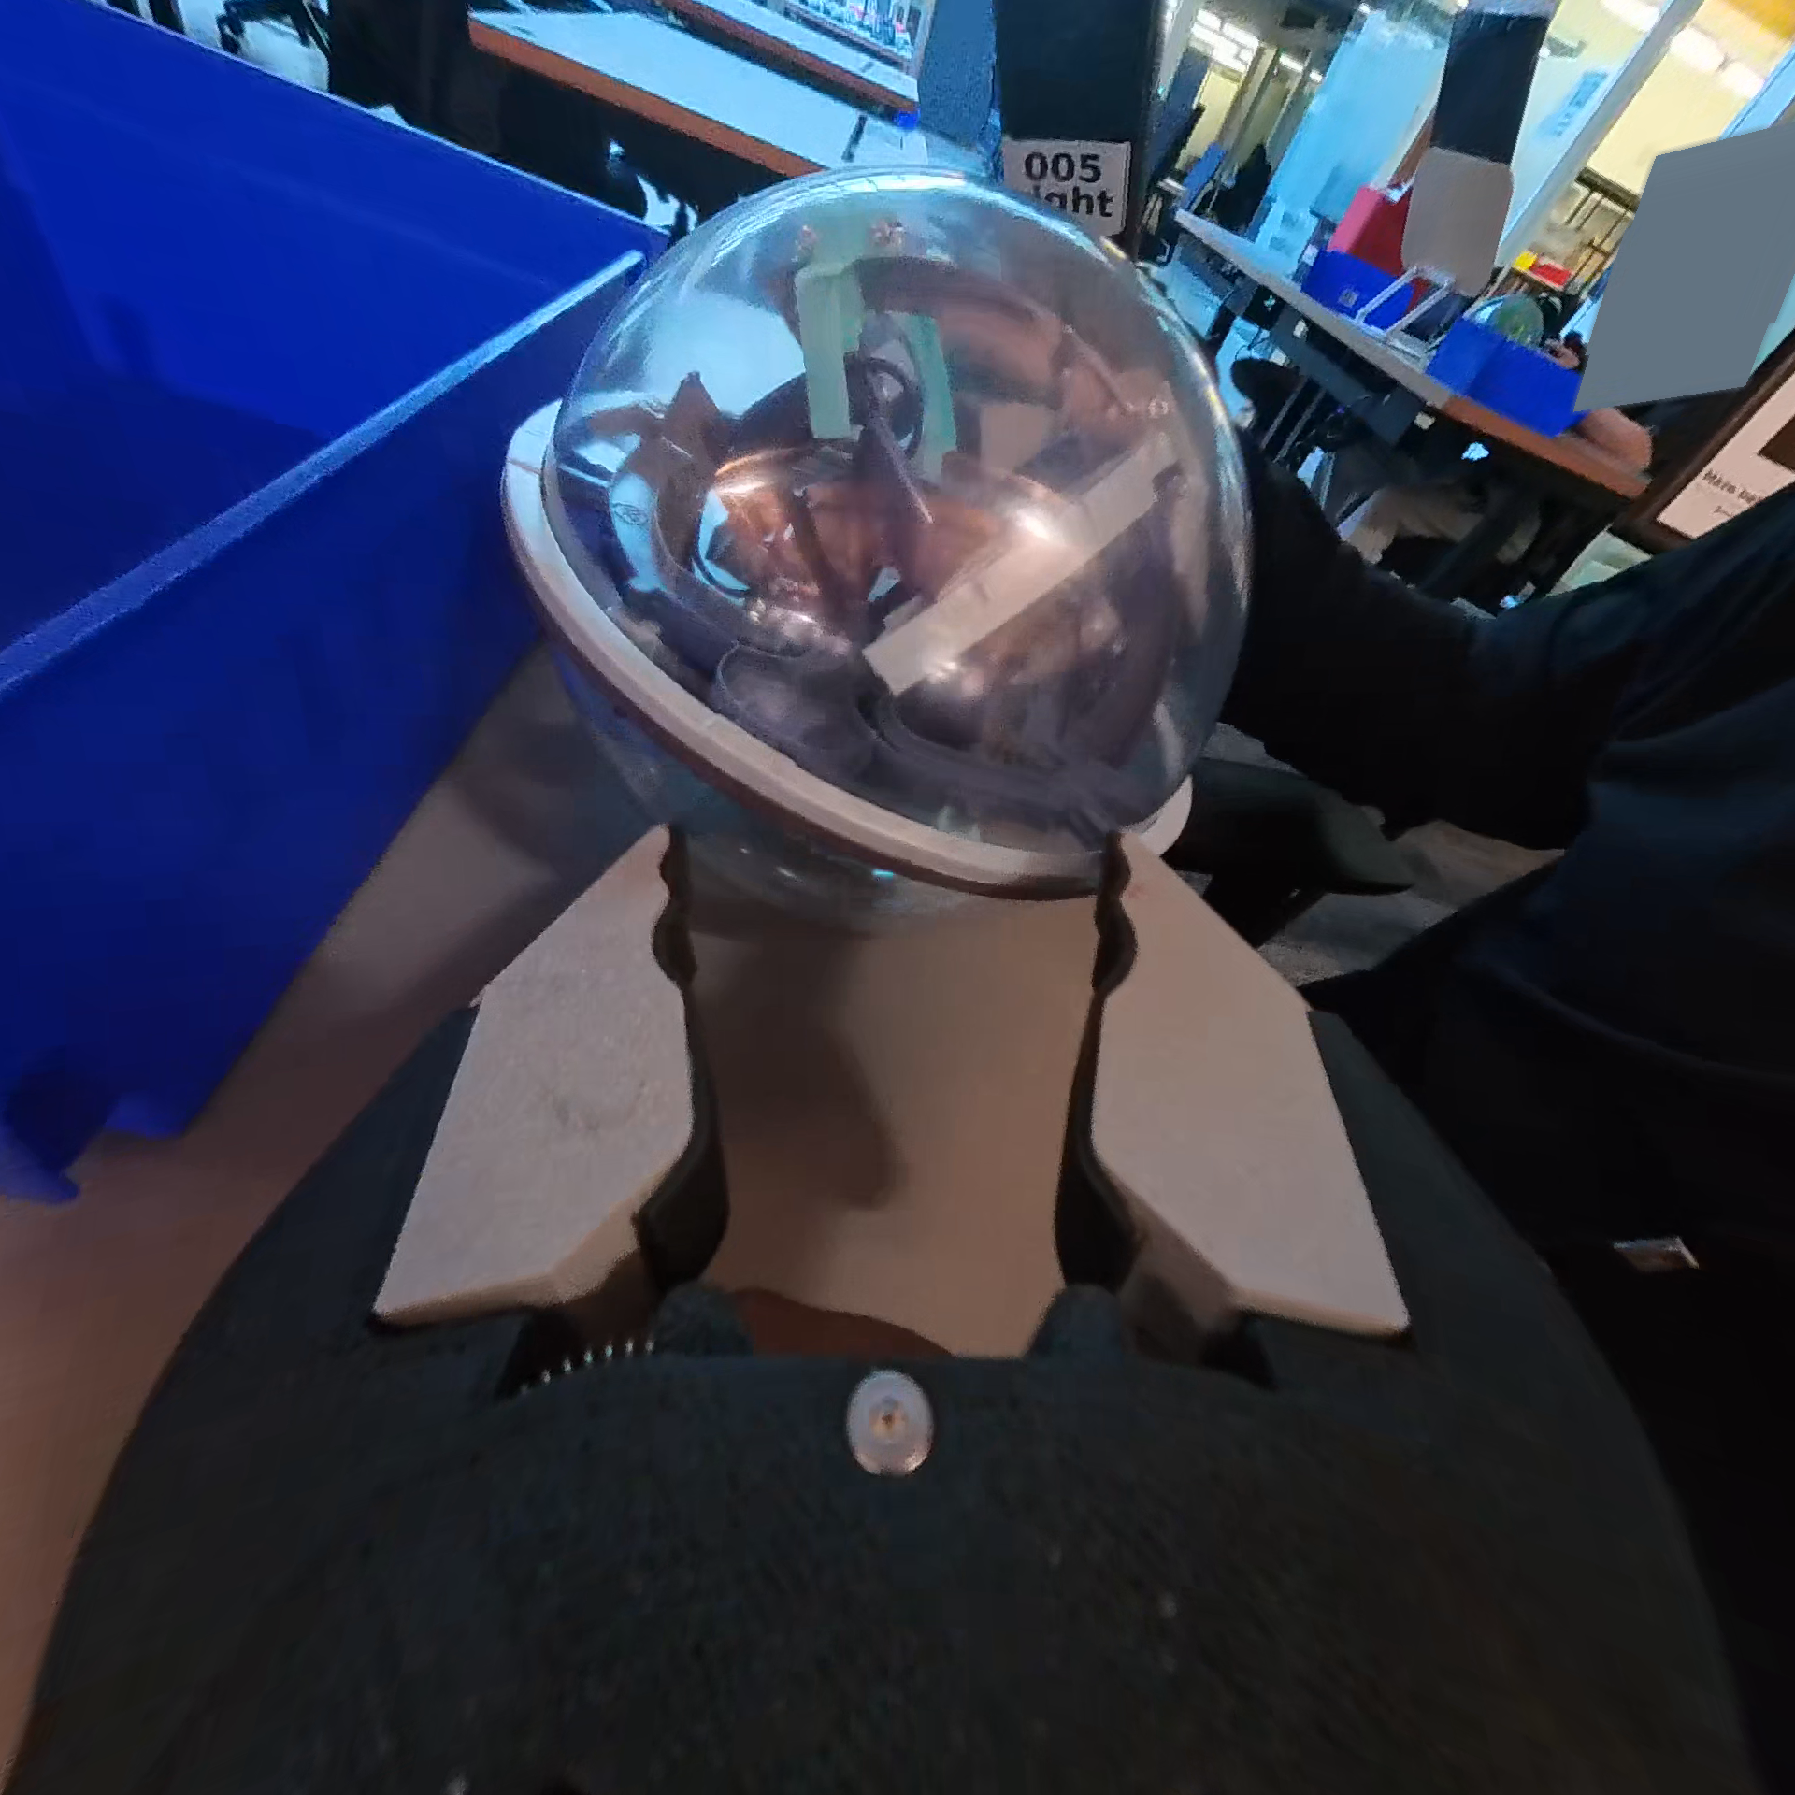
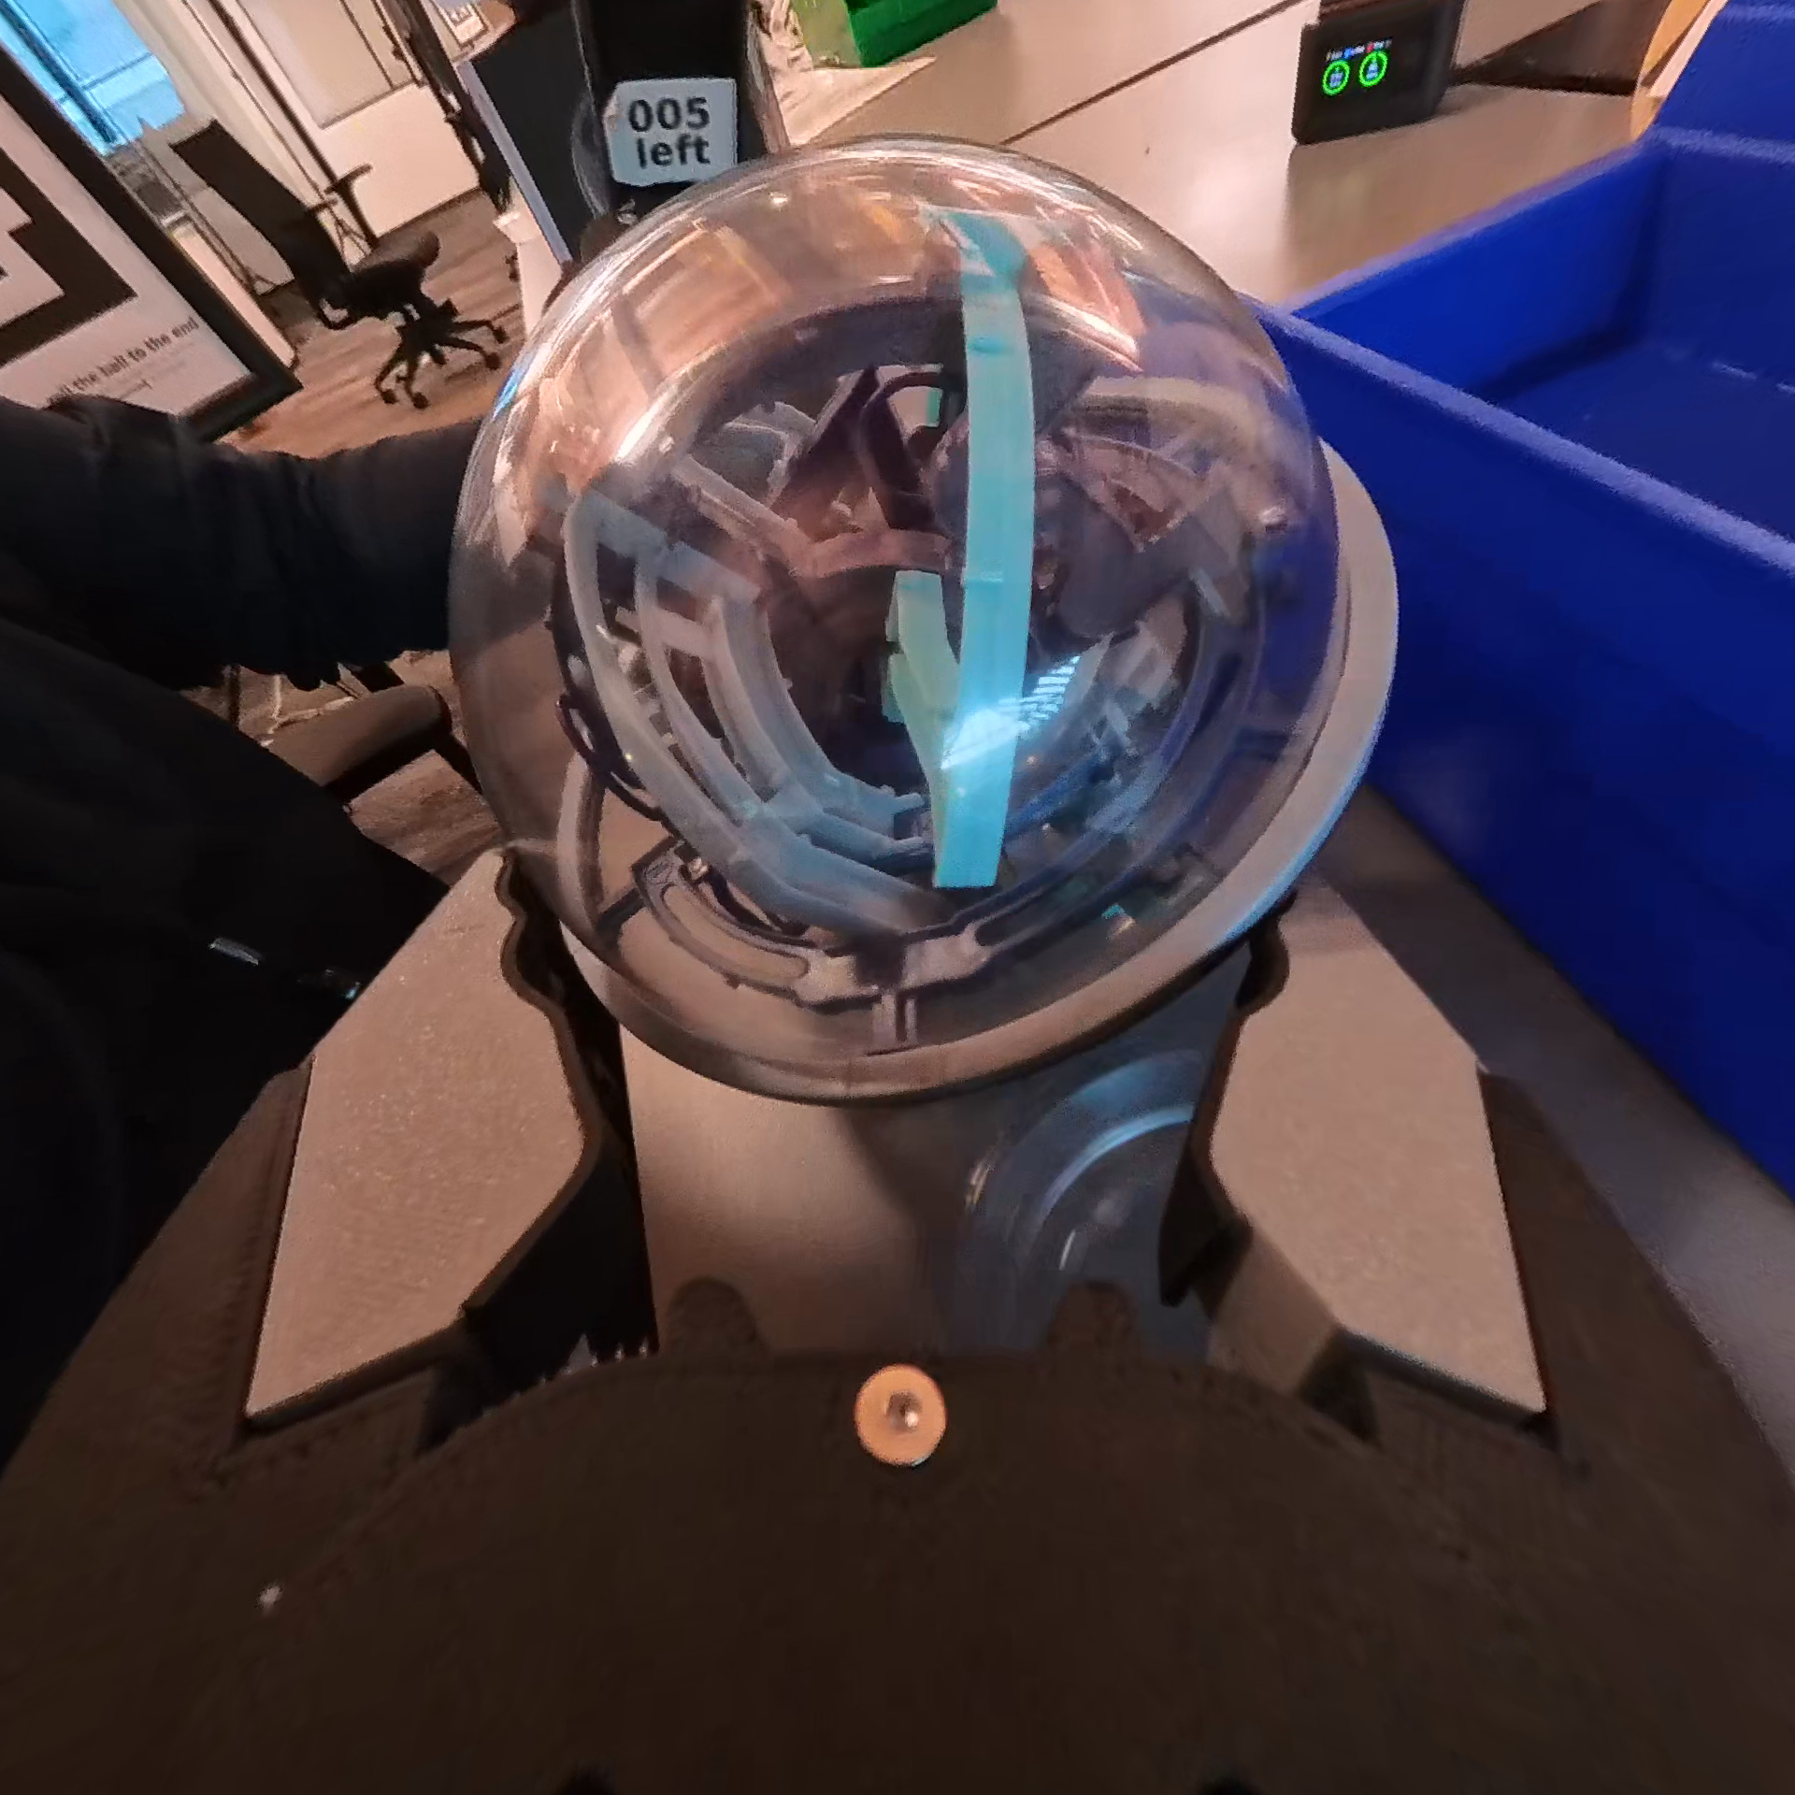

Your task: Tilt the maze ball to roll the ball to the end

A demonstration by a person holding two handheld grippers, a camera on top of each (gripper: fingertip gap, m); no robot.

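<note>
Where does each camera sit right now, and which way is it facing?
Left wrist view: on the left gripper, looking along its fingers at the maze ball; blue bin at left, dark sleeve at right.
Right wrist view: on the right gripper, facing the same ball; bin at right.
Shared: ball, bin, sleeve.

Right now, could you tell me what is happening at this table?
A person is holding a clear maze ball up between two handheld tools, above the table and beside a blue bin. The right tool cradles one side, the left tool the other, fingertips against the shell. The pale seam ring sits tilted. I cannot spot the small ball inside.
</note>
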